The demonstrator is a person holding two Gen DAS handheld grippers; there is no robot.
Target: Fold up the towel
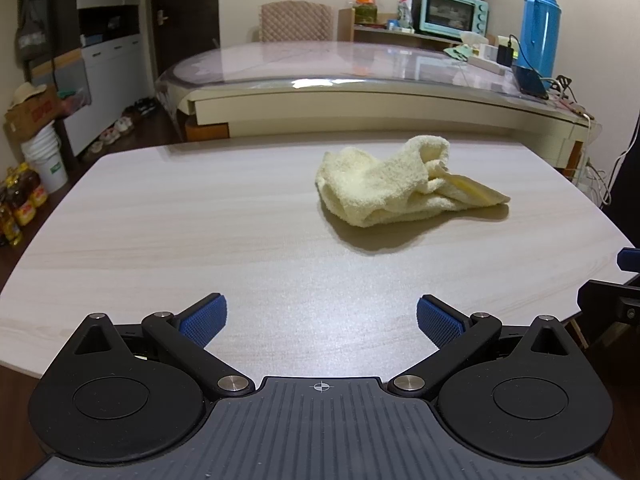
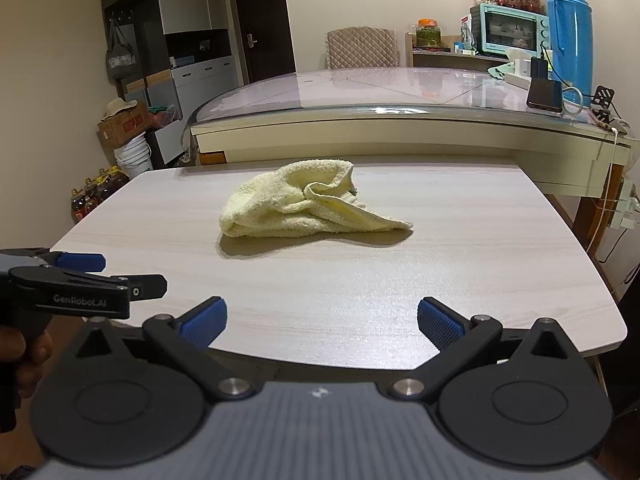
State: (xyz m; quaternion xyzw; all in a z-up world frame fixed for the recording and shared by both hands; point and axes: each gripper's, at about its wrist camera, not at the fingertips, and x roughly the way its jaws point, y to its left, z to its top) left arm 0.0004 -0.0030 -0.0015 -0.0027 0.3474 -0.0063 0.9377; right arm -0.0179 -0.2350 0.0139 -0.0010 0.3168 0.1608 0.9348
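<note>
A pale yellow towel (image 1: 392, 184) lies crumpled in a heap on the light wood table (image 1: 200, 220), right of centre in the left wrist view. The right wrist view has the same towel (image 2: 296, 208) near the middle of the table (image 2: 480, 260). My left gripper (image 1: 322, 322) hovers open over the near edge, well short of the towel, nothing between its blue pads. My right gripper (image 2: 322, 320) is open too, at the near edge, empty. The left gripper (image 2: 92, 276) also shows from the side at the left of the right wrist view, held by a hand (image 2: 28, 356).
Behind the wood table stands a larger glass-topped table (image 2: 400, 92) with a blue thermos (image 2: 570, 36), a phone (image 2: 544, 96) and cables. A mint toaster oven (image 2: 508, 32), jars and a quilted chair (image 2: 362, 46) sit further back. Buckets, boxes and bottles crowd the floor at left.
</note>
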